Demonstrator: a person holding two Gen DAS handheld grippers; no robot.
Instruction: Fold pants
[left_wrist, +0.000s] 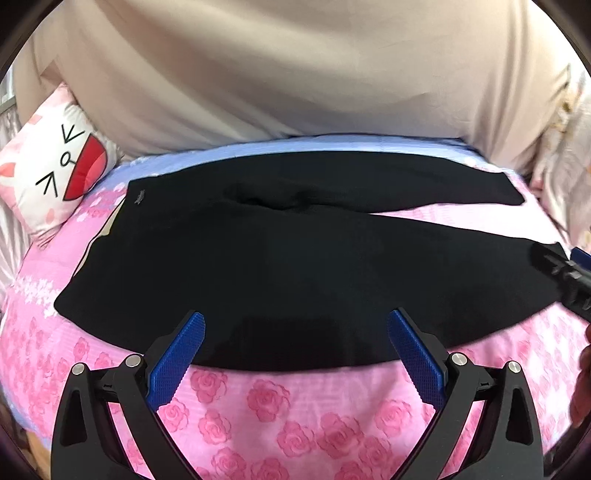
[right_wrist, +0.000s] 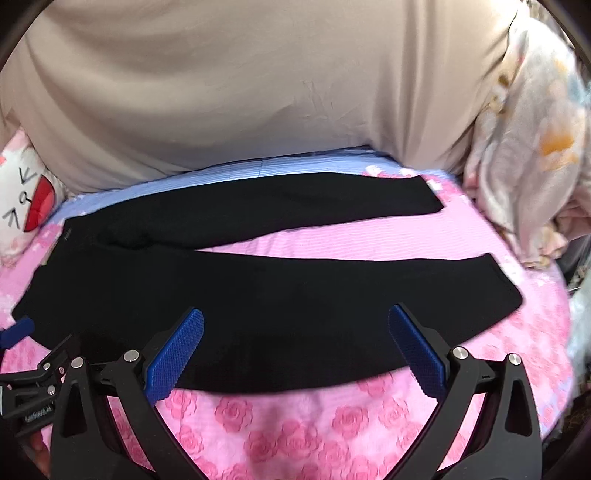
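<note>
Only right wrist view, both pants leg ends; left, waistband.

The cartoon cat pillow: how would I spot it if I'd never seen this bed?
Start at the pink rose-print bedsheet where the black pants lie spread flat. Look past their waistband end to the bed's corner. The pillow there is white and pink, with a drawn cat face and a wide red mouth.
</note>
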